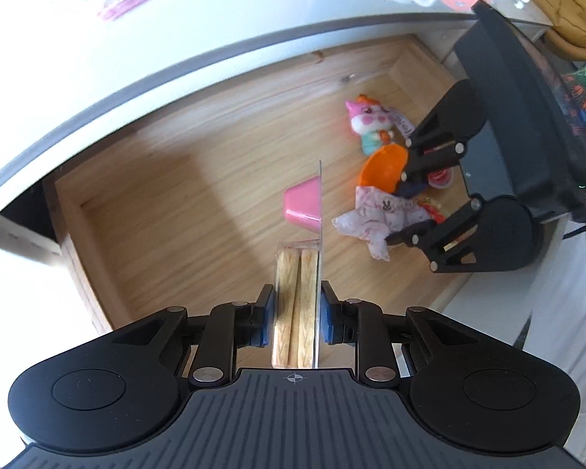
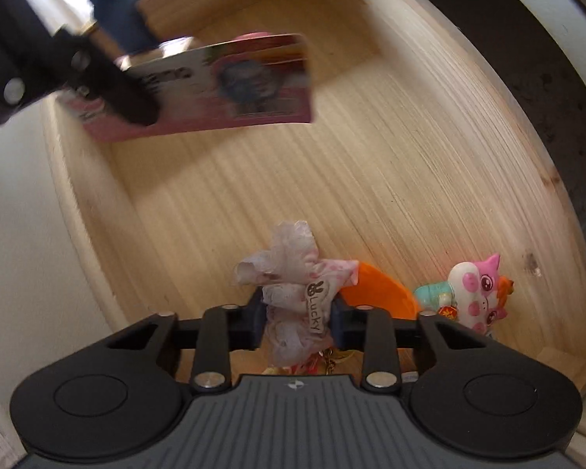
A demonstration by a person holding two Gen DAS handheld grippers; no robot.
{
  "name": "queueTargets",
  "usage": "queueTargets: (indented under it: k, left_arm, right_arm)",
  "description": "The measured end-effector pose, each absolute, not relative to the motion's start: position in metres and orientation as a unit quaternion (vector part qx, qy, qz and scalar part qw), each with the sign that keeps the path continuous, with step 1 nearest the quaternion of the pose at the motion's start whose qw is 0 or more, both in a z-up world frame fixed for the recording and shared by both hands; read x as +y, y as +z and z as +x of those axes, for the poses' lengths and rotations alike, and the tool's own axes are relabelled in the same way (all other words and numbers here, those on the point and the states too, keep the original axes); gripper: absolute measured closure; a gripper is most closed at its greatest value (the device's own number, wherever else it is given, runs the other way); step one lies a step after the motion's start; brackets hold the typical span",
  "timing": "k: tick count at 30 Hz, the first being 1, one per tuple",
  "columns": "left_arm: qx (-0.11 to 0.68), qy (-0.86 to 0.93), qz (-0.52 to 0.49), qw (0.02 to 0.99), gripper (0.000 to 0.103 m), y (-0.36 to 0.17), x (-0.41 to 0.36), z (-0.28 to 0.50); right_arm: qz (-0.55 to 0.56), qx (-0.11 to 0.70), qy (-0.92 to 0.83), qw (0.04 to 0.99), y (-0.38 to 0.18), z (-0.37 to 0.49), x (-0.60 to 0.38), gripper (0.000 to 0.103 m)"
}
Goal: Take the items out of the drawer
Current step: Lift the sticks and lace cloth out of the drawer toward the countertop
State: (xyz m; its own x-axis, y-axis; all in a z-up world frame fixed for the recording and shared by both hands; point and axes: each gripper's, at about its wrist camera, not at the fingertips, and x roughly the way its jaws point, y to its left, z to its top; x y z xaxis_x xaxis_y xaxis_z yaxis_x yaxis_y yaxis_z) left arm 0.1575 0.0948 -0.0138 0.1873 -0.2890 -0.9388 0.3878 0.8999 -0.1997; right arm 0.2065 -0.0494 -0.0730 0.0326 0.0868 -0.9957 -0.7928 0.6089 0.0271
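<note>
Left gripper (image 1: 296, 314): closed on a clear snack pack (image 1: 296, 301), lifted above the drawer (image 1: 156, 195).
Right gripper (image 2: 296, 318): pinching a lacy pouch (image 2: 293, 293), apparently just off the drawer floor.
Beside it: orange bowl (image 2: 379, 293), pink toy (image 2: 476, 297).

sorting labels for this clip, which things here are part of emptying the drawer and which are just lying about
Job:
drawer
left gripper, holding blister pack
right gripper, gripping lace pouch
pig toy
orange bowl
pink cup

Lying about:
white desktop
tan jacket
</note>
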Motion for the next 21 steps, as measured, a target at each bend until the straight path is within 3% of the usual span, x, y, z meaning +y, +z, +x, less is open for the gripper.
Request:
queueTargets:
  k: [4,9,16,21]
  left_arm:
    - [0.577,-0.233,0.028,0.782,0.077,-0.007,0.091,0.151]
    - [0.508,-0.259,-0.013,0.822,0.077,0.041,0.092,0.135]
    - [0.298,-0.174,-0.078,0.935,0.077,0.162,0.135,0.158]
    - [0.279,-0.069,-0.108,0.952,0.077,0.143,0.167,0.201]
  right_arm:
    - [-0.271,0.591,0.326,0.686,-0.042,0.197,-0.065,0.083]
    - [-0.186,0.55,0.304,0.756,0.03,0.186,-0.109,0.084]
    - [-0.062,0.346,0.22,0.91,0.192,0.18,-0.192,0.084]
    - [-0.038,0.292,0.151,0.943,0.204,0.198,-0.215,0.084]
